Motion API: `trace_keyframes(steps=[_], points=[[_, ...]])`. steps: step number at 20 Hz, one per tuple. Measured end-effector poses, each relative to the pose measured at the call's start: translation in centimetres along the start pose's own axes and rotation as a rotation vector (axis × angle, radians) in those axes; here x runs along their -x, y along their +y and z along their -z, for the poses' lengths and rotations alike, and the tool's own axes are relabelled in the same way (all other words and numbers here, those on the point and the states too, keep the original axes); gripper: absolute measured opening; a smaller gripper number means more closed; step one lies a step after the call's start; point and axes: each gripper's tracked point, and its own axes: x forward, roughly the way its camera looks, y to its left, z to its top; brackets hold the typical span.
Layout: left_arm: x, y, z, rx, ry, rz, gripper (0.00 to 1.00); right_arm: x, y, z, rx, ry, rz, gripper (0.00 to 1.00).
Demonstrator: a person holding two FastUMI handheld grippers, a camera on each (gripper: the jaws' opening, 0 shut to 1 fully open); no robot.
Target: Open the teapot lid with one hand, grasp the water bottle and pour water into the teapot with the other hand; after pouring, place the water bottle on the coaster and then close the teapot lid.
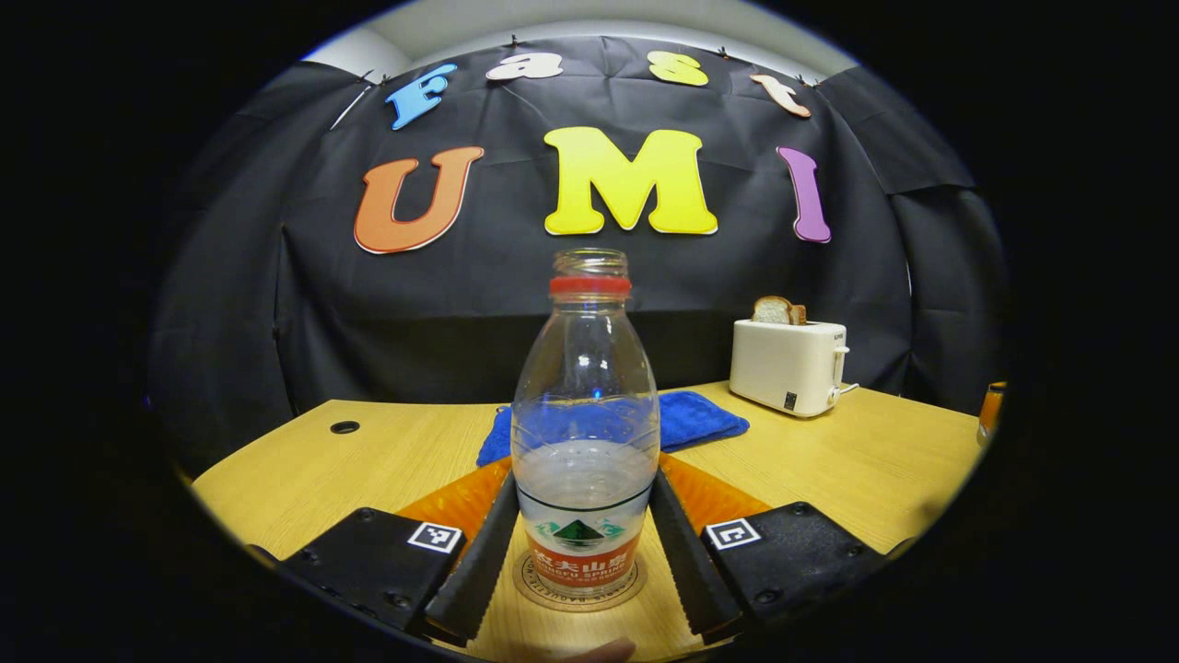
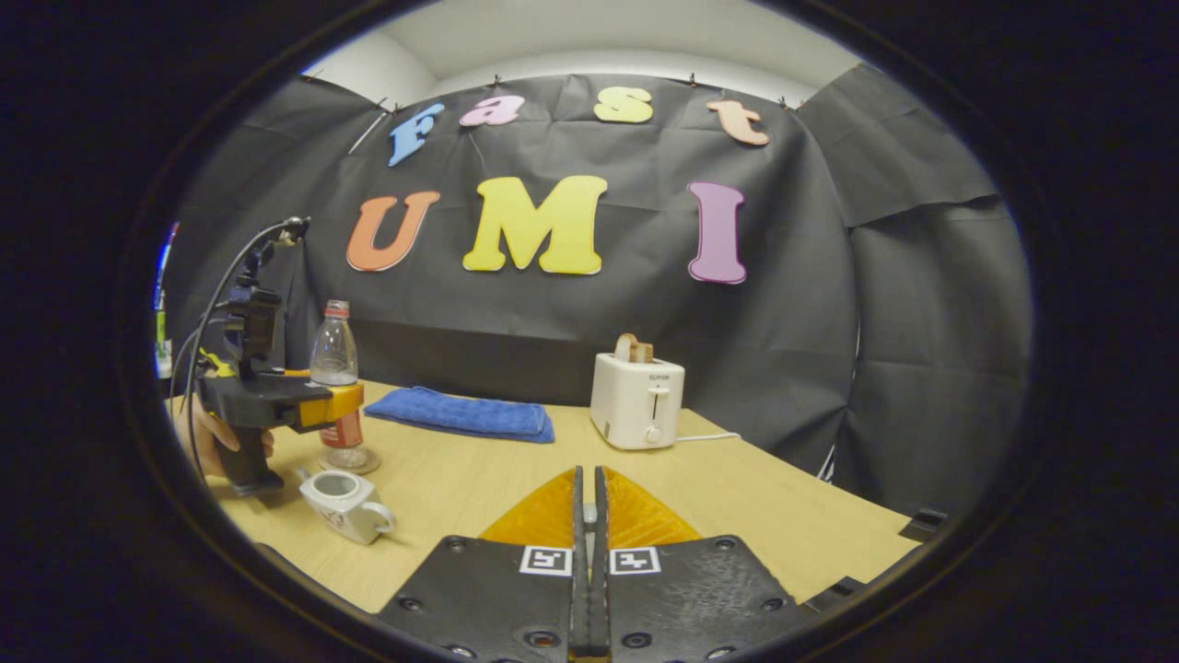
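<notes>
An uncapped clear water bottle (image 1: 585, 405) with a red neck ring, part full, stands upright on a round coaster (image 1: 553, 597) on the wooden table. My left gripper (image 1: 585, 479) has a finger pressed against each side of its lower body. In the right gripper view the same bottle (image 2: 336, 354) sits on the coaster (image 2: 367, 463) with the left gripper (image 2: 343, 410) around it, held by a hand (image 2: 216, 442). A white teapot (image 2: 345, 502) stands just in front of it, its top open. My right gripper (image 2: 587, 516) is shut above the table with nothing seen between its fingers.
A white toaster (image 1: 788, 366) (image 2: 637, 401) with a bread slice stands at the back of the table (image 1: 857, 460). A folded blue towel (image 1: 686, 419) (image 2: 461, 412) lies behind the bottle. An orange object (image 1: 990, 410) is at the table's right edge, and a cable hole (image 1: 344, 426) at the left.
</notes>
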Motion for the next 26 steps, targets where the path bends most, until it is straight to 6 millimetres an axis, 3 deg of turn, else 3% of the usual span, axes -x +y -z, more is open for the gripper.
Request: trace_keyframes(steps=[6,10,15,21,26], points=[[0.1,0.6,-0.4,-0.031,-0.014,-0.045,0.86,-0.2,-0.1,0.5,-0.003,0.016,0.005,0.00],[0.7,-0.9,-0.2,-0.016,0.000,0.000,0.90,0.3,0.8,0.2,-0.011,0.012,-0.025,0.00],[1.3,-1.1,-1.0,-0.045,-0.011,0.008,0.93,0.7,1.4,-0.1,0.012,0.005,-0.030,0.00],[2.9,-0.3,-2.0,-0.052,-0.027,-0.026,0.95,1.3,1.9,-0.7,0.034,-0.009,-0.030,0.00],[4.8,-1.0,-2.6,-0.024,-0.039,0.002,0.98,2.2,2.8,-1.2,0.049,-0.016,-0.044,0.00]])
